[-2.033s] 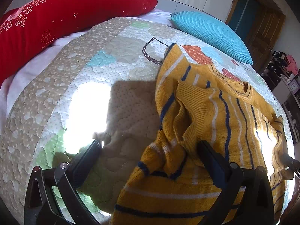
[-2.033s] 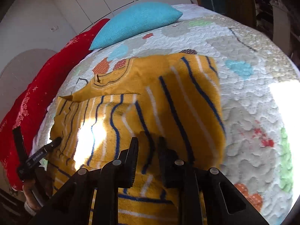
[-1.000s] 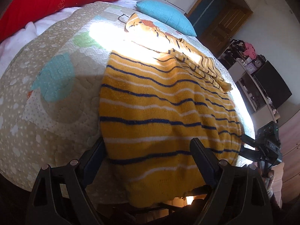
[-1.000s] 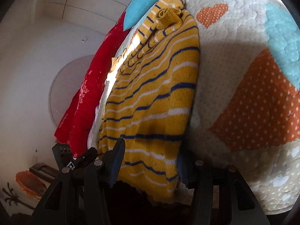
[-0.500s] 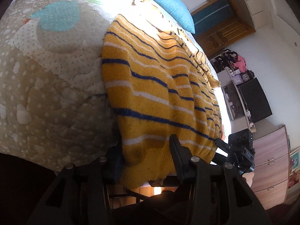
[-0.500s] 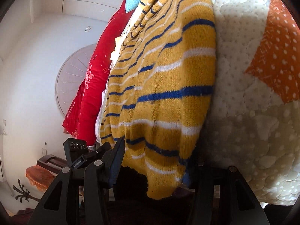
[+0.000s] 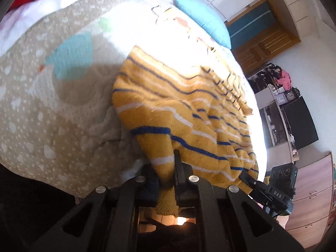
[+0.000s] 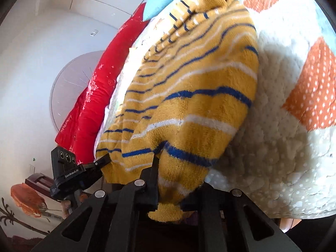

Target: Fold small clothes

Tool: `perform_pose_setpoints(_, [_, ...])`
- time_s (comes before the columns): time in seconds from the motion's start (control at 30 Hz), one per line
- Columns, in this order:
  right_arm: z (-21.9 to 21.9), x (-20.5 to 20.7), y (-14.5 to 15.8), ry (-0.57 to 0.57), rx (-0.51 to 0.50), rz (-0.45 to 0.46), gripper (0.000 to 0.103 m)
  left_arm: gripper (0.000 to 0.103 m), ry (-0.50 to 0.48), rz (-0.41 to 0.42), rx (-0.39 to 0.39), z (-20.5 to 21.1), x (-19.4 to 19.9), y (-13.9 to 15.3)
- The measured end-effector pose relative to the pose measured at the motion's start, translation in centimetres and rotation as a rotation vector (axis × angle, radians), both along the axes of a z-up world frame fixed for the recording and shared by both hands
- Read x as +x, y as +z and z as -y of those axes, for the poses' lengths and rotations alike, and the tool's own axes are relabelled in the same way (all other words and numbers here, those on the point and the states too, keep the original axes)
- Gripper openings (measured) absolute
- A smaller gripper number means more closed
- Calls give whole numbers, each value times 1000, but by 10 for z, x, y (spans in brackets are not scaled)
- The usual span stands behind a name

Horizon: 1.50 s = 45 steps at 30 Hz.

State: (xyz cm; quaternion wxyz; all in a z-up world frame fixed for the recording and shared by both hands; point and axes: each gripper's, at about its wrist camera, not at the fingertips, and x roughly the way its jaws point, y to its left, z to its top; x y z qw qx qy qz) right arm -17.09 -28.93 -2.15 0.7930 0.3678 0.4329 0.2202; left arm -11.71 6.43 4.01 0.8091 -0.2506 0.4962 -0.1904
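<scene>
A yellow knit sweater (image 7: pixel 178 109) with blue and white stripes lies on the quilted bed, its hem hanging over the near edge. My left gripper (image 7: pixel 166 176) is shut on the hem's left corner. My right gripper (image 8: pixel 170 180) is shut on the hem's right corner of the sweater (image 8: pixel 189 84). Each gripper shows in the other's view: the right one in the left wrist view (image 7: pixel 271 191), the left one in the right wrist view (image 8: pixel 84 168). The folded sleeves lie bunched at the far end.
The patchwork quilt (image 7: pixel 52 105) covers the bed. A blue pillow (image 7: pixel 201 19) and a red pillow (image 8: pixel 100 88) lie at the head. A wooden door (image 7: pixel 260 40), shelves and a dark screen (image 7: pixel 298 121) stand to the right.
Both grippers dropped from the sweater's middle to the bed's near edge and closed on the hem corners. The hem now lifts and bunches in the jaws.
</scene>
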Motion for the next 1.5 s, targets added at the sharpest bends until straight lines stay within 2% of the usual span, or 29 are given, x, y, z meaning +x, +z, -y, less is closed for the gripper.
perform_pose_setpoints(0.13, [3,-12,42,29,-2,104,13,9,-20,125,18,2,-16,47])
perform_pose_setpoints(0.23, [0,-28,59,77,-29,132,10,8,-26,158,32,3,-34,61])
perform_pose_setpoints(0.33, [-3,-43,60,118,-23,113,10,8,-18,132,2,1,-47,57])
perform_pose_setpoints(0.47, [-3,-53,41,115,-30,49,10,8,-11,57,25,1,-52,29])
perform_pose_setpoints(0.53, [-3,-46,34,103,-20,31,10,8,-7,19,29,-2,-48,18])
perform_pose_setpoints(0.67, [-2,-29,44,101,-41,76,10,8,4,72,33,-1,-31,30])
perform_pose_setpoints(0.77, [-4,-2,62,83,-63,137,10,8,9,125,37,6,-3,47])
perform_pose_setpoints(0.9, [2,43,97,50,-119,221,10,8,14,194,47,21,56,74])
perform_pose_setpoints(1.03, [13,95,119,13,-175,243,10,8,31,214,47,32,120,91])
perform_pose_setpoints(1.2, [24,159,115,-36,-201,180,10,8,48,129,44,46,196,76])
perform_pose_setpoints(1.37, [34,208,99,-62,-178,114,10,8,45,55,81,54,243,49])
perform_pose_setpoints(1.5, [44,245,87,-82,-138,70,10,9,46,24,72,56,283,36])
